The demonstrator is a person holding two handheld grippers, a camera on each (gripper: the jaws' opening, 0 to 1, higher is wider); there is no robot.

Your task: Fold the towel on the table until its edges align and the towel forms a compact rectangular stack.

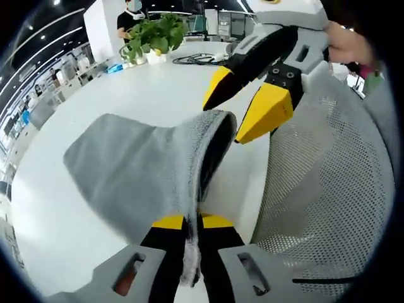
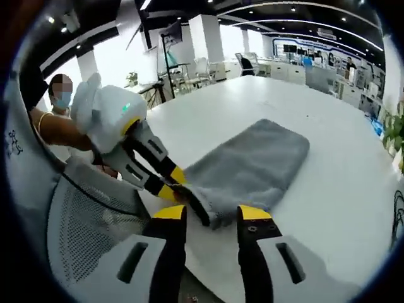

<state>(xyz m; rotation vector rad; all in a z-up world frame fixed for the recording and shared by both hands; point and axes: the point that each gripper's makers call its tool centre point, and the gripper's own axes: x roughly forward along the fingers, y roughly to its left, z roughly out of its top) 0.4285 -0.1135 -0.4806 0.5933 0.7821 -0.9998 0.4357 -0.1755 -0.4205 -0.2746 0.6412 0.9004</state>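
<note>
A grey towel [image 1: 132,164] lies partly flat on the white table [image 1: 145,88], with its near edge pulled up off the surface. My left gripper [image 1: 192,221] is shut on that raised edge, and a strip of cloth hangs down between its jaws. My right gripper [image 1: 243,104] comes in from the upper right, open, with its yellow tips on either side of the towel's rolled corner. In the right gripper view the towel [image 2: 252,161] stretches away across the table [image 2: 341,189]. There my right gripper [image 2: 213,213] stands open around the near corner, beside my left gripper [image 2: 169,186] pinching the edge.
A grey mesh chair back [image 1: 328,189] stands against the table's near edge, seen too as the mesh chair back [image 2: 88,233]. A potted plant [image 1: 154,35] and black cables [image 1: 196,59] sit at the far side. A person's arm [image 2: 60,129] holds the left gripper.
</note>
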